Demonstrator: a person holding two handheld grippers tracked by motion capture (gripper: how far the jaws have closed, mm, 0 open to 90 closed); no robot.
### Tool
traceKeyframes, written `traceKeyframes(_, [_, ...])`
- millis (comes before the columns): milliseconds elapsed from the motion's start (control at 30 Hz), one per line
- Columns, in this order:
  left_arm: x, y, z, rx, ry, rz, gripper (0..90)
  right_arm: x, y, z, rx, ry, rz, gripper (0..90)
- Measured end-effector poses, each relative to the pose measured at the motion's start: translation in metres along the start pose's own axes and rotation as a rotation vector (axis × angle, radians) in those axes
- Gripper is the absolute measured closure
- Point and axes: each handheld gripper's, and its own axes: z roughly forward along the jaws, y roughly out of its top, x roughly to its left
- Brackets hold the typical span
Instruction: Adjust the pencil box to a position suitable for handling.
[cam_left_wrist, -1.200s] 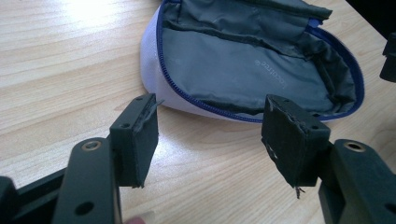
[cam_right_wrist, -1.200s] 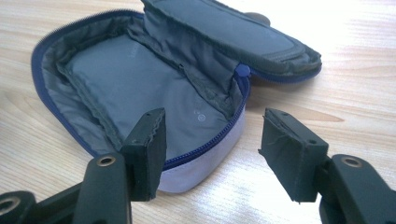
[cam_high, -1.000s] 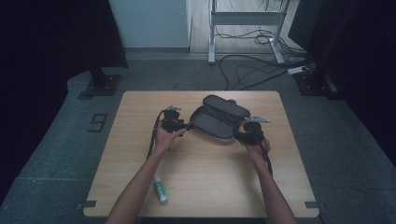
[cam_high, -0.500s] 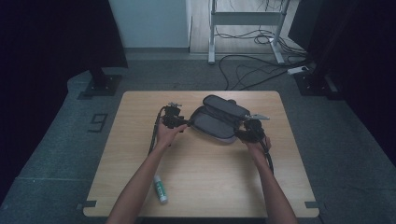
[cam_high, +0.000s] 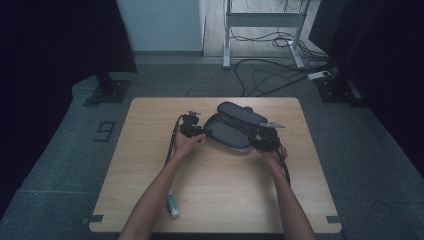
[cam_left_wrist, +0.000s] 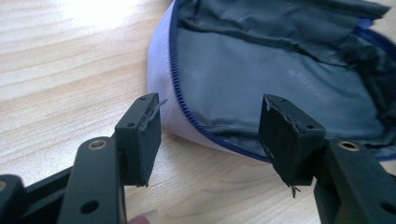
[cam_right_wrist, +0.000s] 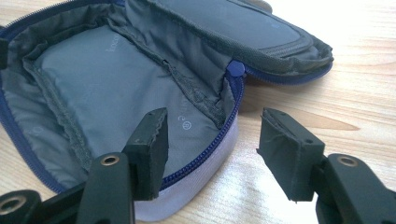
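Flanking one unzipped pouch, left gripper and right gripper hold jaws open, left's just narrowing.

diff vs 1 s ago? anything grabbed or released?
The left gripper has edged in toward the near-left end of the open pouch, and its jaws have just been closing a little; they straddle the zipper rim without pressing on it. Nothing was grabbed or released. The right gripper keeps its place at the pouch's right end, jaws open. The pouch, lid up, and the small tube near the table's front edge lie as before.
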Motion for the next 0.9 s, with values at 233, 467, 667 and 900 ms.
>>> traceKeyframes(233, [0.002, -0.002, 0.009, 0.018, 0.019, -0.009, 40.2, 0.000, -0.003, 0.008, 0.014, -0.007, 0.008, 45.1])
traceKeyframes(467, [0.001, -0.001, 0.017, 0.039, 0.028, -0.012, 40.6, 0.002, -0.005, 0.012, 0.036, -0.007, 0.004, 51.6])
traceKeyframes(667, [0.002, 0.000, 0.020, 0.049, 0.030, -0.021, 43.4, 0.002, -0.008, 0.016, 0.059, -0.001, 0.015, 57.6])
traceKeyframes(900, [0.009, 0.000, 0.020, 0.057, 0.006, -0.047, 50.9, 0.003, -0.009, 0.019, 0.077, -0.018, 0.008, 63.8])
